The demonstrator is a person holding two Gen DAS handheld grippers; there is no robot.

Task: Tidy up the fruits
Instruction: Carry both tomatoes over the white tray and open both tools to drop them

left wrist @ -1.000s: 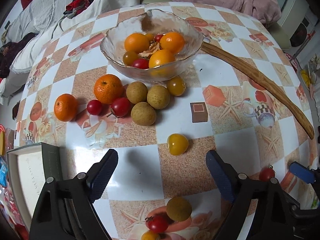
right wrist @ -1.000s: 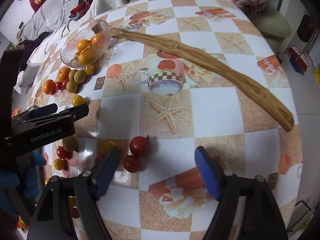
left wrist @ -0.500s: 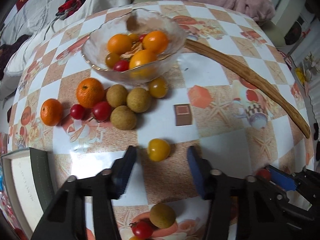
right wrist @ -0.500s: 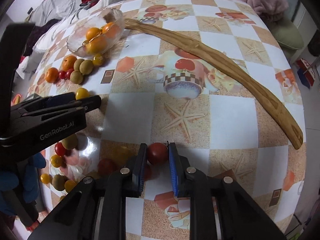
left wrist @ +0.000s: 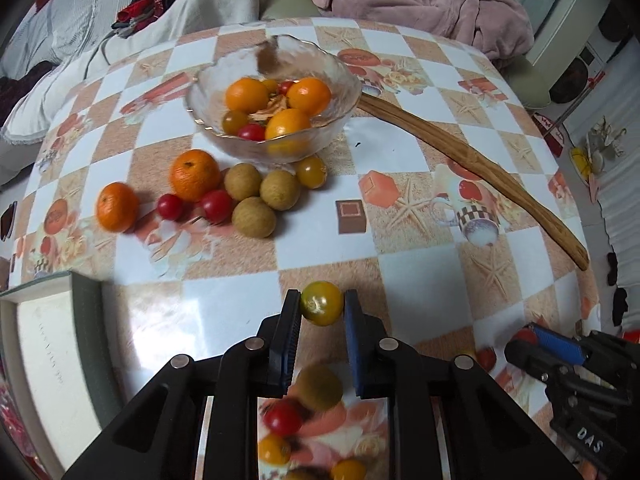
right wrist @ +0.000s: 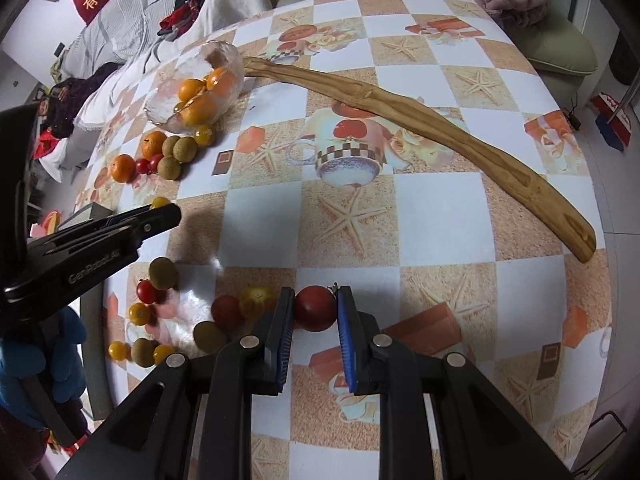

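The yellow tomato point(left wrist: 321, 303) sits low in the centre of the left wrist view, pinched between the pads of the left tongs point(left wrist: 322, 305), which are clenched on it. In the right wrist view the red tomato point(right wrist: 315, 307) is gripped the same way, bottom centre, by the right tongs point(right wrist: 314, 308). Whether either fruit is clear of the table point(left wrist: 420, 280) is hard to tell.

Both tomatoes look smooth, round and thin-skinned, so the grip should be only as firm as needed to stop them rolling out; more squeeze would likely split them. A straight lift, then a level carry toward the bowl point(left wrist: 340, 68) in the upper middle of the left view, seems the safest course. Release low over the pile, since a drop could bounce fruit off the hard glass.

The bowl is clear, wavy-rimmed glass and already holds oranges point(left wrist: 246, 95) and small tomatoes. Just in front of it, touching each other, lie two dimpled tangerines point(left wrist: 195, 175), two red tomatoes and three dull, rough brown longans point(left wrist: 253, 217). More small fruit is scattered at the bottom left of the right view, near the red tomato, so the tongs should rise without nudging it.

The table wears a glossy checked plastic cloth, slippery enough for round fruit to roll. A long, curved wooden stick point(right wrist: 420, 120) runs from the bowl toward the right edge. A flat book point(left wrist: 40, 344) lies at lower left in the left view.
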